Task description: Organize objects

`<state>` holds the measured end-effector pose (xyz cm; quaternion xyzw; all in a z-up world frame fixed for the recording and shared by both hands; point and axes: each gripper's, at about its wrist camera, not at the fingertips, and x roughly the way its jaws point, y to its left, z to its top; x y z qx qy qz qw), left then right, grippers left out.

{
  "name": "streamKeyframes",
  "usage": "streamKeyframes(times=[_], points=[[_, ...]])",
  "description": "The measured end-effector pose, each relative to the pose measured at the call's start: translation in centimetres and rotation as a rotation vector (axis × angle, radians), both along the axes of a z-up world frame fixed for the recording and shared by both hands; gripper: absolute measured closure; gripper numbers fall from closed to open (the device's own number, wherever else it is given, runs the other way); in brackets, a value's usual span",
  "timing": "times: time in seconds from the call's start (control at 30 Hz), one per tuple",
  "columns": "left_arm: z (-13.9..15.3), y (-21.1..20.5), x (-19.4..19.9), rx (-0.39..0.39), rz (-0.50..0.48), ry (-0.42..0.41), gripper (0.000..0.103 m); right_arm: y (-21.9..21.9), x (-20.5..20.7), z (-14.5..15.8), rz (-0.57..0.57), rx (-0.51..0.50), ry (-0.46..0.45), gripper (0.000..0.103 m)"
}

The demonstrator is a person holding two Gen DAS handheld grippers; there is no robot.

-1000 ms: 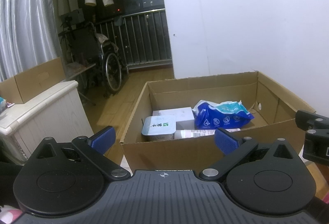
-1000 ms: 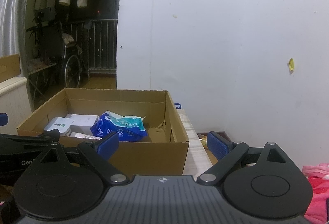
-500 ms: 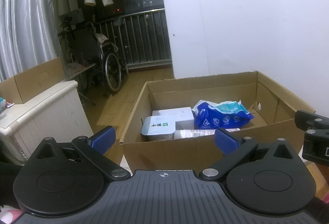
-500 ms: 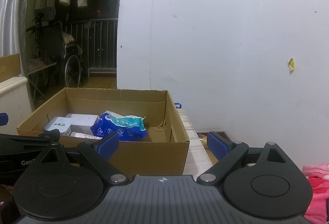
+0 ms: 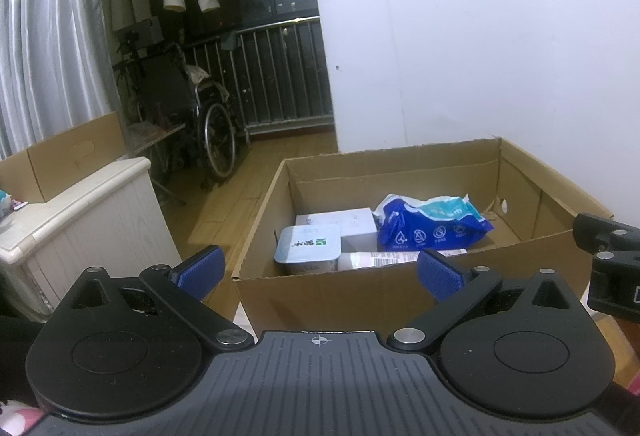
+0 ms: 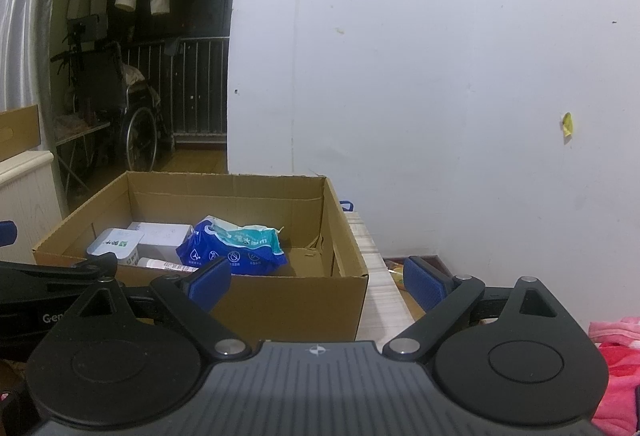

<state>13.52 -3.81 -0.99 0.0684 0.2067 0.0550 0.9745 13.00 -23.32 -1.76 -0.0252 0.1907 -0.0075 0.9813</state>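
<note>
both grippers, left and right, jaws wide apart, empty, hovering short of cardboard box. blue bag, tub, white carton inside box, likely sorted already.

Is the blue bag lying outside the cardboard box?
No, the blue bag lies inside the cardboard box, next to a white box.

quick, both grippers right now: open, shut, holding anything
left gripper: open, holding nothing
right gripper: open, holding nothing
</note>
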Motion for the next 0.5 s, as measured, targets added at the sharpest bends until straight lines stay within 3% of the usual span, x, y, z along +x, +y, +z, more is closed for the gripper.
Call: streamKeyframes(times=[0.5], points=[[0.02, 0.00, 0.01, 0.000, 0.000, -0.001, 0.000, -0.08, -0.16, -0.03, 0.000, 0.002, 0.002, 0.007]])
